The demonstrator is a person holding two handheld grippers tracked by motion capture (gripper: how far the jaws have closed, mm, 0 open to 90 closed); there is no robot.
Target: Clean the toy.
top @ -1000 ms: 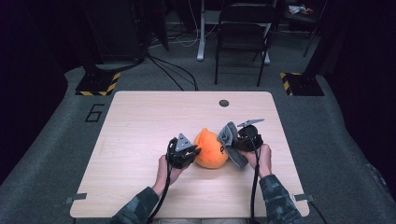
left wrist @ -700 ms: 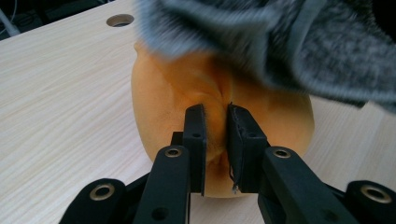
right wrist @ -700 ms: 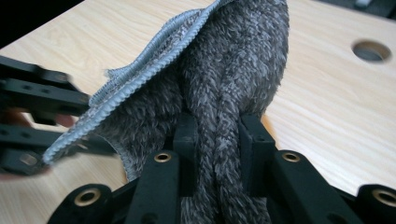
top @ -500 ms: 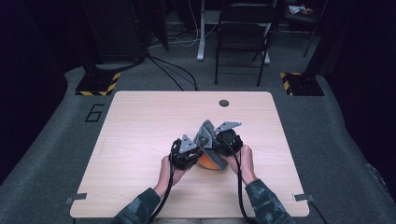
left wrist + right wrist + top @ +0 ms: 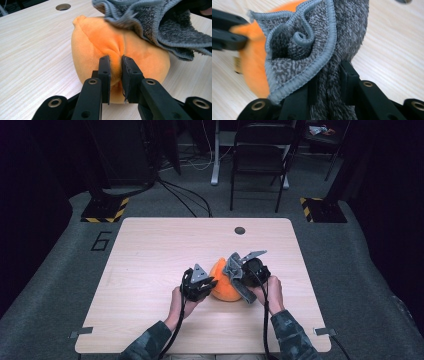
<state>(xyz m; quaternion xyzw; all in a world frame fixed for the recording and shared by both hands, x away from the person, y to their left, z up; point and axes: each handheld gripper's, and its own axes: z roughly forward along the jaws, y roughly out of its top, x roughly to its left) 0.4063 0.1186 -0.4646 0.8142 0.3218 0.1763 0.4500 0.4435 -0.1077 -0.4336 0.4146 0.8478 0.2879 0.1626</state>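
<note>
Left tool [image 5: 115, 62] pinching orange plush [image 5: 100, 42]; right tool [image 5: 329, 75] clamping grey cloth [image 5: 312, 50] against it.

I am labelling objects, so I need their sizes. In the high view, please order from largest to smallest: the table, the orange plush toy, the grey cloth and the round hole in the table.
1. table
2. orange plush toy
3. grey cloth, partly hidden, so close to the toy
4. round hole
</note>
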